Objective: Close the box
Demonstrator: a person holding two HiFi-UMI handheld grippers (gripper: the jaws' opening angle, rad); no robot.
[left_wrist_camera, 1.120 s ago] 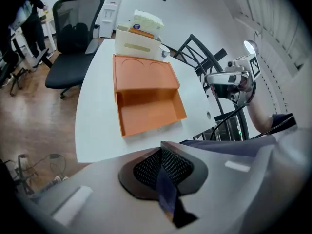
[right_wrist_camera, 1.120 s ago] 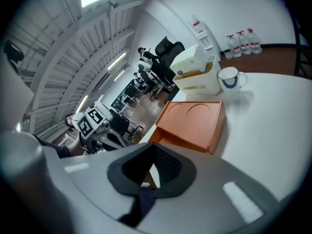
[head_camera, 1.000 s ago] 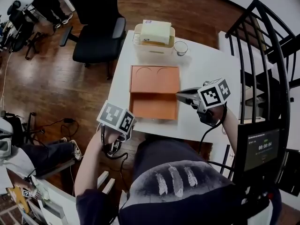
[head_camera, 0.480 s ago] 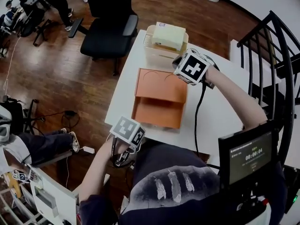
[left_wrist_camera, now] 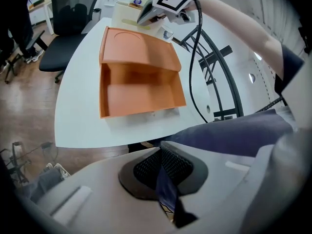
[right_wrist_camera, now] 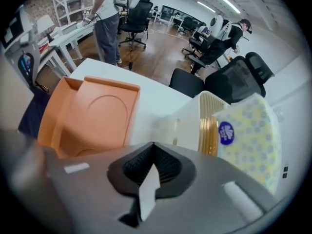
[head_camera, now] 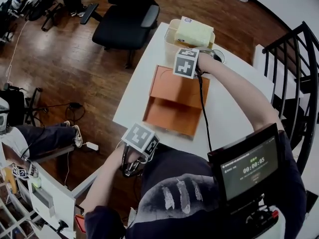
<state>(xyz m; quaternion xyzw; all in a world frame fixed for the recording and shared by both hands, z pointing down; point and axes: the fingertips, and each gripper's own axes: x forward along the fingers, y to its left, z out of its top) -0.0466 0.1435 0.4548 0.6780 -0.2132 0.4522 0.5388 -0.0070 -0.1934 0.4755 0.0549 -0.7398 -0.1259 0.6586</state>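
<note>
The big white desk (head_camera: 135,103) holds the orange box (head_camera: 173,103) near its middle, a bit closer to the person's side. The box is open. Its long way runs from the person out toward the far end of the desk. The tray half (head_camera: 169,117) is nearest the person with its open side facing up. The lid (head_camera: 177,86) is folded back past the fold line, and its free edge points at the cream basket (head_camera: 172,40) just behind it. The right tool (right_wrist_camera: 147,186) is out over that far end of the lid, next to the basket. Its jaws are pressed together with nothing in them, and I can't tell if it touches the lid yet. The left tool (left_wrist_camera: 165,191) is low by the person's lap, off the desk, and it is also closed up and holding nothing. To close the box well, I think the right tool should slip its tip under the far edge of the lid. Then it should lift slowly and swing the lid back toward the person until it lands flat on the tray. The left tool could come up and press on the near edge so the box does not slide. The black wire (head_camera: 202,101) from the right tool hangs across the box, so it might get caught under the lid.
</note>
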